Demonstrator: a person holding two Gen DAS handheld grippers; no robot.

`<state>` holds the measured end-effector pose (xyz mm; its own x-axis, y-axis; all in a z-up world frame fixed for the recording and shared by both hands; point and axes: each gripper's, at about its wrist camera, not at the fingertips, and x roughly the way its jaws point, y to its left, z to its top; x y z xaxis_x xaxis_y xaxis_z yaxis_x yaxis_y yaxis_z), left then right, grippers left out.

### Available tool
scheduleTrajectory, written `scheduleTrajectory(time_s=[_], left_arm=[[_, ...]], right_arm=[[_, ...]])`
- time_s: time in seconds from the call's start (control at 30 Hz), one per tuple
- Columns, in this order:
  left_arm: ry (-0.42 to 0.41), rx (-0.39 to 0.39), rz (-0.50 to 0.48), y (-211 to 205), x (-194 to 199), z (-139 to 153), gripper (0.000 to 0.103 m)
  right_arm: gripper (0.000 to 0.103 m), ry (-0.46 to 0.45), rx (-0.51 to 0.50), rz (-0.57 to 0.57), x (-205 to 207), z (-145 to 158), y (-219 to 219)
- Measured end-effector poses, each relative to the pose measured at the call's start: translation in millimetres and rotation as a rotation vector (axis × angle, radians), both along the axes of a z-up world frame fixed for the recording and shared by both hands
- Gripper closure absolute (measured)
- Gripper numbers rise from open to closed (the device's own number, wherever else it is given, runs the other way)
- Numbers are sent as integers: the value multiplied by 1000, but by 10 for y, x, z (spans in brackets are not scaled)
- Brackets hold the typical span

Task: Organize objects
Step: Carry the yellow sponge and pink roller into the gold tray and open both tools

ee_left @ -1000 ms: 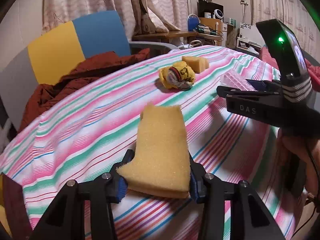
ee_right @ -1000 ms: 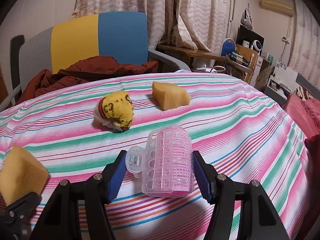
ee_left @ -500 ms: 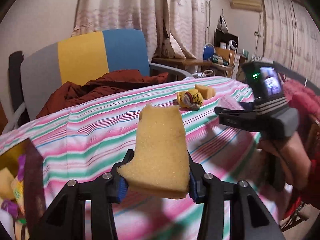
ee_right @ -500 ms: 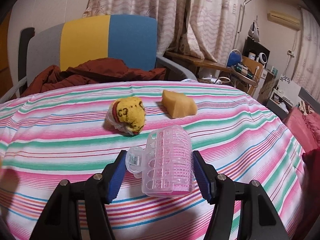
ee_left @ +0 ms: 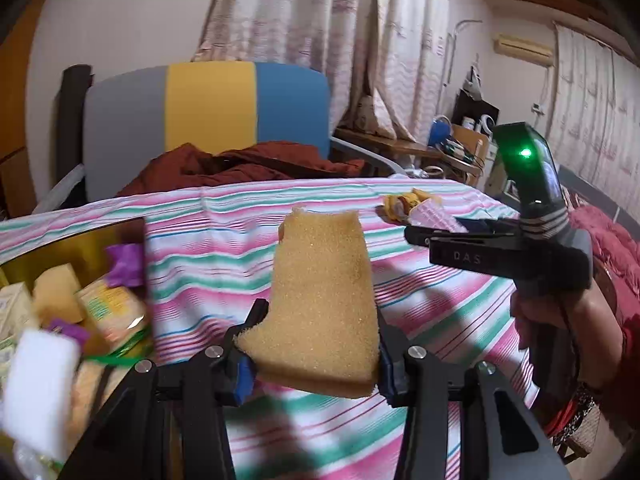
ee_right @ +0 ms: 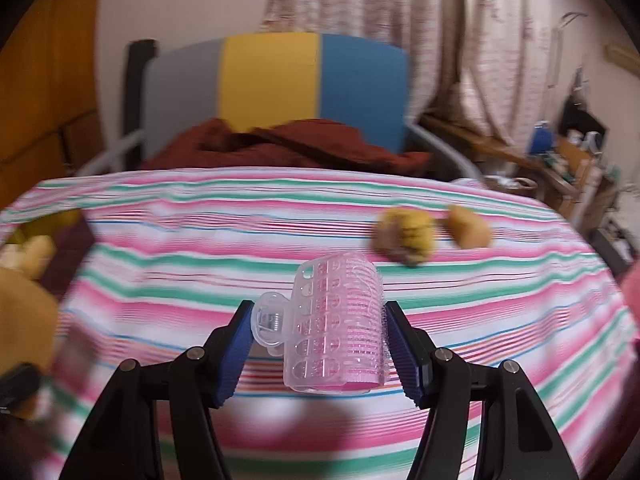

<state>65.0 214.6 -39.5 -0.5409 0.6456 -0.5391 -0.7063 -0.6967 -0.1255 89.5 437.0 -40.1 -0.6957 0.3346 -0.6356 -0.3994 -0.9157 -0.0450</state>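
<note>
Both held things have swung leftward since a second ago, bringing a filled box (ee_left: 72,304) into the left wrist view at 9 o'clock. Clamped in the left gripper (ee_left: 316,356), the yellow sponge (ee_left: 324,304) hangs above the striped cloth (ee_left: 224,248). The right gripper (ee_right: 320,344) is clamped on a pink hair roller (ee_right: 340,328). At 2 o'clock, another sponge piece (ee_right: 468,232) and a yellow bundle (ee_right: 408,240) lie just beside each other on the cloth.

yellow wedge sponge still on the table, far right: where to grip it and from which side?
Grip the wedge sponge across its thick middle, coming from above and from the near side. It lies flat on the striped cloth, and the yellow bundle sits close on its left, so keep that finger tight. The picture is blurred, so its exact edges are unclear.
</note>
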Motion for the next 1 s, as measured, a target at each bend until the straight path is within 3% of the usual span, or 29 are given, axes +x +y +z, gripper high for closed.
scheduleTrajectory(time_s=[0.43, 0.77, 1.0], left_arm=[[-9, 54, 242, -1160, -311, 122, 56], [-25, 65, 405, -1852, -898, 263, 56], [-81, 61, 453, -2145, -1173, 183, 56]], right_arm=[[39, 67, -119, 377, -442, 261, -1579], [38, 7, -203, 518, -1177, 318, -2127], [36, -83, -217, 536, -1830, 178, -2289]])
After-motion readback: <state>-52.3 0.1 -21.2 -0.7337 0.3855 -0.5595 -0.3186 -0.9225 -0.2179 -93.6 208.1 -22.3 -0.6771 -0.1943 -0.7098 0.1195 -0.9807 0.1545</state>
